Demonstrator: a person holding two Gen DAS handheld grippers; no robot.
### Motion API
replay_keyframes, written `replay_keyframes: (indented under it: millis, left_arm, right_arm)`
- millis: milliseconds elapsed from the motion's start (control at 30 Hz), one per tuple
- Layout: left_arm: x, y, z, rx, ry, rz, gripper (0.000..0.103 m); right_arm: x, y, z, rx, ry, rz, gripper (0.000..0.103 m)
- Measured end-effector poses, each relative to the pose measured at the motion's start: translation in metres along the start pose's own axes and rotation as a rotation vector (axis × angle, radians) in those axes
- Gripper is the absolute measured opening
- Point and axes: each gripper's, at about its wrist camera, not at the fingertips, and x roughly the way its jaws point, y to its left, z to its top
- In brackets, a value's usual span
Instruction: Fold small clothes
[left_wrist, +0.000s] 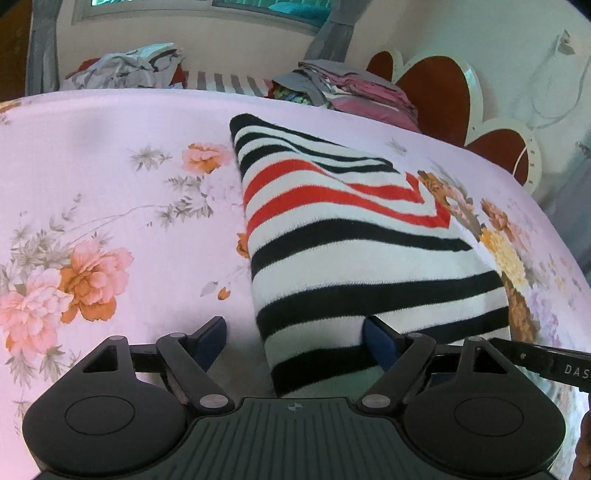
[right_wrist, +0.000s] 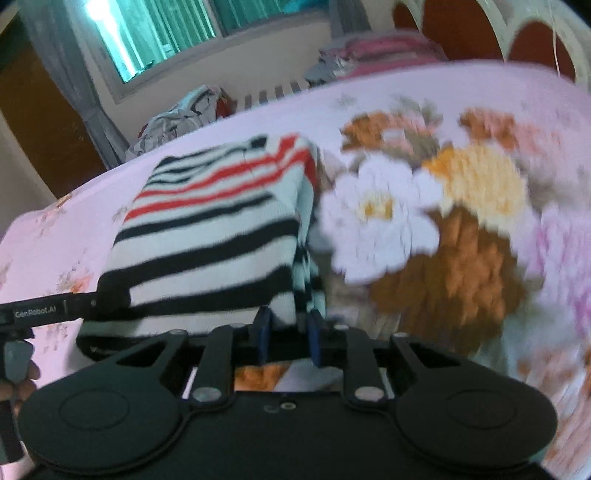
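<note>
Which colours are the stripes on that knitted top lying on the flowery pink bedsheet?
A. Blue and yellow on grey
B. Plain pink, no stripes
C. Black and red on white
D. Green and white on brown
C: the folded knitted striped top shows black bands and a few red ones on a white ground, lying on the pink floral bedsheet.

Bed w/ pink floral sheet (left_wrist: 110, 147), red scalloped headboard (left_wrist: 436, 92), curtained window (right_wrist: 155, 40), cream walls (left_wrist: 461, 33)
</note>
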Motion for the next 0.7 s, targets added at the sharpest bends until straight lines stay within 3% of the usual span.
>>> replay_keyframes:
  millis: [167,233,300,333,367,400,433,500,700]
  left_arm:
    - [0.004,0.007,-0.001,0.001,0.014,-0.016,0.081]
    - [-0.001,0.004,0.001,0.003,0.013,-0.014,0.081]
    - [-0.008,0.004,0.003,-0.012,0.011,-0.023,0.081]
    - [-0.011,0.004,0.005,-0.023,0.006,-0.027,0.081]
    - [-0.015,0.005,0.008,-0.038,-0.004,-0.032,0.081]
    - [-0.018,0.006,0.010,-0.057,-0.014,-0.034,0.081]
    - [-0.019,0.007,0.014,-0.078,-0.019,-0.033,0.082]
    - [-0.018,0.009,0.022,-0.110,-0.018,-0.030,0.089]
    - [0.000,0.010,0.048,-0.163,-0.024,-0.044,0.089]
  right_arm:
    - [0.007,-0.012,-0.001,0.041,0.025,0.028,0.013]
    - [0.002,-0.009,0.004,0.021,0.034,0.026,0.016]
    - [-0.006,-0.007,0.008,0.002,0.024,0.024,0.029]
    - [-0.010,-0.008,0.012,0.014,0.014,0.043,0.031]
    - [-0.014,-0.010,0.018,0.028,-0.001,0.067,0.039]
    - [-0.015,-0.011,0.024,0.041,-0.011,0.077,0.053]
    - [-0.015,-0.012,0.031,0.052,-0.020,0.084,0.060]
    - [-0.010,-0.014,0.046,0.068,-0.029,0.105,0.064]
    - [0.027,-0.017,0.078,0.065,0.015,0.140,0.077]
